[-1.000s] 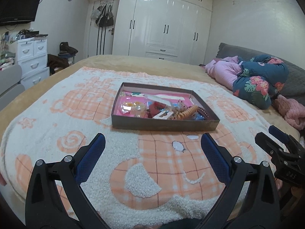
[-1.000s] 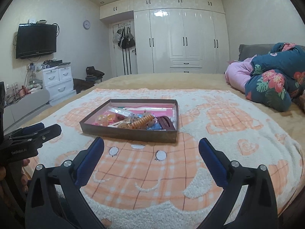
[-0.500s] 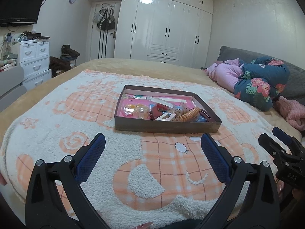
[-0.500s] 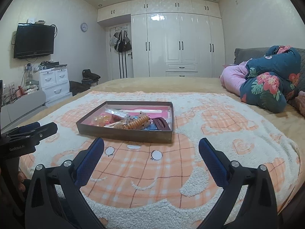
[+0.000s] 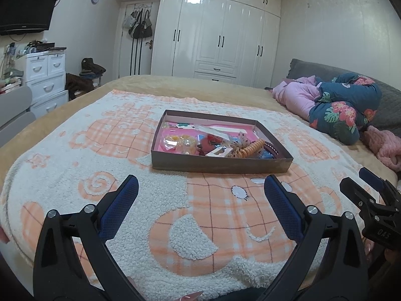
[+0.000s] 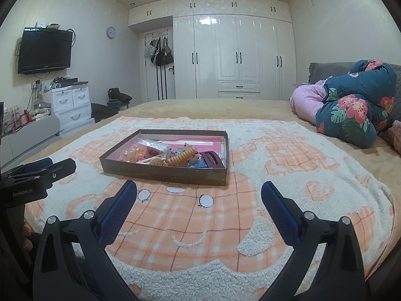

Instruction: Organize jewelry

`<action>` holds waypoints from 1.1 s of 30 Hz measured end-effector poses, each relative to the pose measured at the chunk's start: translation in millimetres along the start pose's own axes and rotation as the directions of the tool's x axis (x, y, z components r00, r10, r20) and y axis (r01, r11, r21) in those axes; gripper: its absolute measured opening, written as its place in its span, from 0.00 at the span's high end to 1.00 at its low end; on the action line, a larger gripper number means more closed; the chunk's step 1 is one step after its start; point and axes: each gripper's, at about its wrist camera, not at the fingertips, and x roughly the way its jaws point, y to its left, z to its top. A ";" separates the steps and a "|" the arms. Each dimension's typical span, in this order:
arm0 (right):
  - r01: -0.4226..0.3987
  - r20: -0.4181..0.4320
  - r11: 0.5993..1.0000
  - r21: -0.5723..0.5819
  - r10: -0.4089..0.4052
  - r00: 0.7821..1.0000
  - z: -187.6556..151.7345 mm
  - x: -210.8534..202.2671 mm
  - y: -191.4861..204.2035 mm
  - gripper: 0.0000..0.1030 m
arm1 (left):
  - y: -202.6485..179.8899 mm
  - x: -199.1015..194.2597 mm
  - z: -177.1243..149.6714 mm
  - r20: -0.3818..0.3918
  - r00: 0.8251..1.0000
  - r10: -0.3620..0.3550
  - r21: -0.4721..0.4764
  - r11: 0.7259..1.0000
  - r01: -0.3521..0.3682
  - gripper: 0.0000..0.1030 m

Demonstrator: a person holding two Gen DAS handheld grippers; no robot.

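A shallow brown box (image 5: 220, 166) with a pink lining sits on the white and orange blanket (image 5: 82, 165); it also shows in the right wrist view (image 6: 163, 174). Inside lie an orange spiral hair tie (image 5: 252, 149), a dark red hair clip (image 6: 210, 160), clear plastic packets (image 5: 213, 134) and small trinkets. My left gripper (image 5: 200, 193) is open and empty, short of the box's near wall. My right gripper (image 6: 199, 197) is open and empty, also short of the box. Each gripper shows at the edge of the other's view.
A rolled floral quilt (image 5: 345, 107) and pink bedding (image 5: 295, 97) lie at the bed's right side. White wardrobes (image 6: 235, 57) line the far wall. A white drawer unit (image 6: 72, 105) and a wall TV (image 6: 45, 50) stand to the left.
Both cameras have tilted up and drawn back a little, so the box sits slightly lower and farther in view. Both grippers stay open and empty.
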 end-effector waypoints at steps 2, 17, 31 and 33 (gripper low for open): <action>0.002 0.000 1.000 0.002 -0.002 1.000 -0.3 -0.2 -0.3 0.06 | -0.6 0.4 -0.2 -0.002 1.000 -0.002 0.001 1.000 0.002 0.11; -0.001 -0.007 1.000 0.010 0.001 1.000 -2.5 0.7 -3.0 0.06 | -1.1 0.7 1.1 -0.006 1.000 0.000 0.003 1.000 0.000 0.11; 0.000 -0.003 1.000 0.011 0.000 1.000 -3.0 0.5 -3.3 0.06 | -2.0 1.0 0.8 -0.002 1.000 0.012 0.010 1.000 -0.012 0.11; 0.000 -0.003 1.000 0.011 0.000 1.000 -2.8 0.0 -2.7 0.06 | -1.9 1.1 0.9 -0.002 1.000 0.012 0.009 1.000 -0.012 0.11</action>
